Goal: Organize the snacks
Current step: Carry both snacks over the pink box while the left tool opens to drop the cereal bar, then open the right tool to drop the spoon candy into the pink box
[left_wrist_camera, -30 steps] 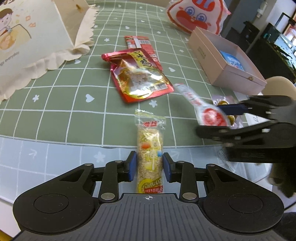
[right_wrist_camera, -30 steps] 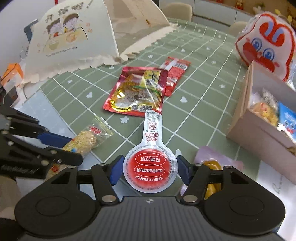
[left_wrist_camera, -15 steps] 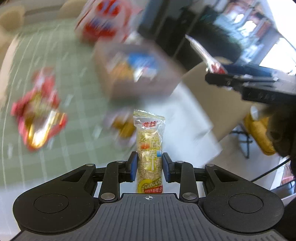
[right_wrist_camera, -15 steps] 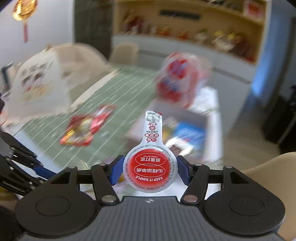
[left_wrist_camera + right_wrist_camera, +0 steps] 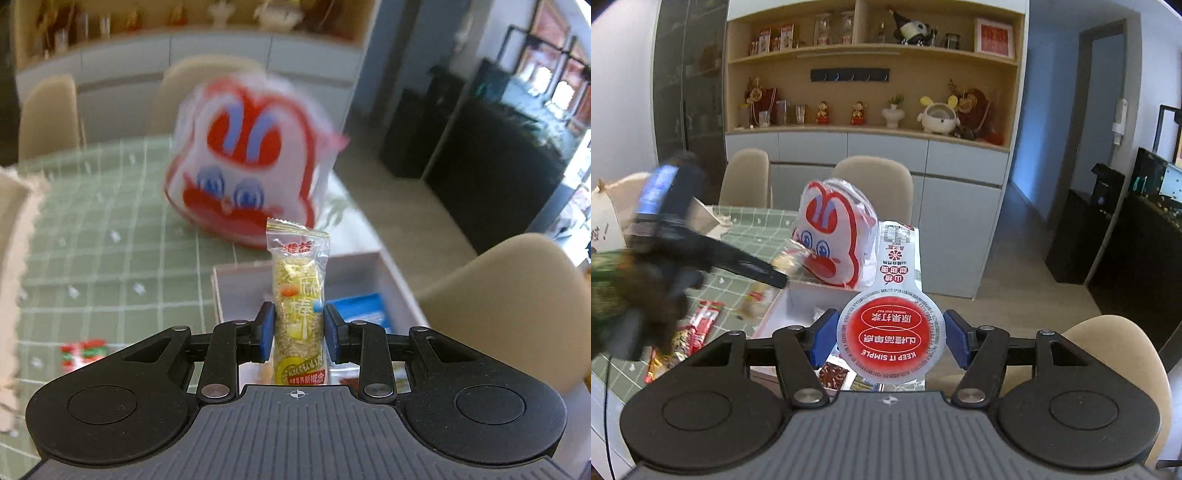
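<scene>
A: Dining room, green checked tablecloth [image 5: 92,258], shelves behind. Jaws?

B: Left gripper [image 5: 298,328] clamps the rice bar [image 5: 298,314] upright; right gripper [image 5: 888,338] pinches the red-lidded jelly cup [image 5: 891,334]. Both hang above the open box [image 5: 221,291], which sits at 6 o'clock from the rabbit bag [image 5: 247,166].

A: Progress?

B: 2 snacks carried, unreleased; the box holds some; red packets [image 5: 703,323] remain at 9 o'clock.
</scene>
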`<act>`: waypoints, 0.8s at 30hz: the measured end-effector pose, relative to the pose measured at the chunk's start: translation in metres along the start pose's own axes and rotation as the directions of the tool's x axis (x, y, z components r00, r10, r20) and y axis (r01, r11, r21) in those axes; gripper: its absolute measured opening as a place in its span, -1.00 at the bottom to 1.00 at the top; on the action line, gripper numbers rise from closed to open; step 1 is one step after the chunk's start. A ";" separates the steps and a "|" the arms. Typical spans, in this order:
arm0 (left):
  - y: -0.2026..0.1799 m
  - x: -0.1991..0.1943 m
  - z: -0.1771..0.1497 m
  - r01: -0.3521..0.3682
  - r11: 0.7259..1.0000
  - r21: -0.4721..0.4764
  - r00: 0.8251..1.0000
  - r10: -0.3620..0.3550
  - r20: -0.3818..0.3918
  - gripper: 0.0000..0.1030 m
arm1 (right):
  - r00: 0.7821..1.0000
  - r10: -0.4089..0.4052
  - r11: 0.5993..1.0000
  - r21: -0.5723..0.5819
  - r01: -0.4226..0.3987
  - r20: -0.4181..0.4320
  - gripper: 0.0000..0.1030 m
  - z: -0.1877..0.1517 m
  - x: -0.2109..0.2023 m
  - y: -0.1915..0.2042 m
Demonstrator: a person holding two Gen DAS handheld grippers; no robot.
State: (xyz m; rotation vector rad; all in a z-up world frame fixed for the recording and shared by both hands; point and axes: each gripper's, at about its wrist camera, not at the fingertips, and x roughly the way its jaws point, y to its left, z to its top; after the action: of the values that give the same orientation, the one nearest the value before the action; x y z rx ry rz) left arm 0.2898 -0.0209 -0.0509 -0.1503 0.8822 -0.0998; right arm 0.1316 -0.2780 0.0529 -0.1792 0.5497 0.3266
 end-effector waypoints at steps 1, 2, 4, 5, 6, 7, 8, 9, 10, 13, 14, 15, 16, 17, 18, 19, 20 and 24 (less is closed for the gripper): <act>0.002 0.020 -0.002 -0.004 1.000 -0.007 1.000 0.004 -0.026 -0.36 | 1.000 -0.001 1.000 -0.001 0.001 -0.011 0.20 -0.002 0.005 0.000; 0.005 0.033 -0.005 -0.007 1.000 -0.010 0.999 0.006 -0.048 -0.36 | 1.000 -0.002 1.000 0.001 0.002 -0.022 0.20 -0.003 0.010 0.001; 0.015 0.048 -0.011 0.003 0.999 -0.041 0.998 -0.005 -0.065 -0.37 | 0.999 -0.001 1.000 0.005 0.002 -0.050 0.20 -0.005 0.022 0.000; 0.024 0.048 -0.013 0.019 0.997 -0.072 0.999 -0.022 -0.049 -0.37 | 0.998 0.003 1.000 0.006 -0.003 -0.065 0.20 -0.006 0.029 0.001; 0.029 0.043 -0.017 0.038 0.995 -0.096 0.999 -0.041 -0.028 -0.37 | 0.997 0.007 1.000 0.009 -0.006 -0.077 0.20 -0.007 0.035 0.001; 0.034 0.034 -0.019 0.060 0.992 -0.114 0.998 -0.061 -0.005 -0.37 | 0.996 0.014 1.000 0.013 -0.013 -0.092 0.20 -0.007 0.042 0.001; 0.038 0.023 -0.022 0.080 0.989 -0.125 0.997 -0.078 0.024 -0.37 | 0.994 0.027 1.000 0.018 -0.025 -0.107 0.20 -0.006 0.050 0.002; 0.042 0.011 -0.024 0.094 0.987 -0.132 0.995 -0.088 0.050 -0.37 | 0.991 0.043 0.999 0.025 -0.040 -0.125 0.20 -0.005 0.060 0.003; 0.047 -0.006 -0.030 0.105 0.985 -0.140 0.992 -0.095 0.079 -0.37 | 0.987 0.064 0.998 0.036 -0.060 -0.149 0.20 -0.004 0.075 0.005; 0.056 -0.042 -0.055 0.094 0.979 -0.179 0.994 -0.081 0.077 -0.37 | 0.966 0.115 0.992 0.077 -0.100 -0.230 0.20 -0.003 0.124 0.018; 0.058 -0.053 -0.069 0.086 0.979 -0.187 0.995 -0.077 0.058 -0.37 | 0.957 0.135 0.989 0.090 -0.116 -0.255 0.20 -0.002 0.142 0.024; 0.060 -0.061 -0.082 0.087 0.978 -0.192 0.996 -0.080 0.044 -0.37 | 0.947 0.155 0.986 0.103 -0.131 -0.280 0.20 -0.003 0.158 0.030; 0.064 -0.071 -0.101 0.092 0.975 -0.203 0.996 -0.087 0.032 -0.37 | 0.934 0.180 0.981 0.122 -0.149 -0.308 0.20 -0.002 0.179 0.038; 0.068 -0.076 -0.114 0.095 0.972 -0.217 0.996 -0.093 0.019 -0.37 | 0.922 0.202 0.977 0.138 -0.165 -0.330 0.20 -0.002 0.196 0.045; 0.072 -0.081 -0.130 0.091 0.968 -0.232 0.996 -0.094 -0.001 -0.37 | 0.911 0.221 0.972 0.154 -0.177 -0.348 0.20 -0.002 0.211 0.053; 0.076 -0.087 -0.145 0.079 0.966 -0.247 0.996 -0.087 -0.023 -0.37 | 0.901 0.235 0.969 0.165 -0.186 -0.365 0.20 -0.002 0.225 0.060; 0.082 -0.091 -0.156 0.063 0.964 -0.259 0.996 -0.076 -0.039 -0.37 | 0.892 0.244 0.966 0.171 -0.191 -0.381 0.20 -0.003 0.239 0.069; 0.100 -0.107 -0.193 0.003 0.951 -0.308 0.996 -0.029 -0.079 -0.37 | 0.885 0.248 0.968 0.126 -0.215 -0.395 0.20 -0.005 0.273 0.102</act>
State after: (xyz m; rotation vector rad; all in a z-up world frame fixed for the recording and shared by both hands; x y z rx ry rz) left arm 0.0754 0.0758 -0.1070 -0.4475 0.9763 0.0181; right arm 0.3127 -0.1141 -0.1060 -0.1038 1.0033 0.5045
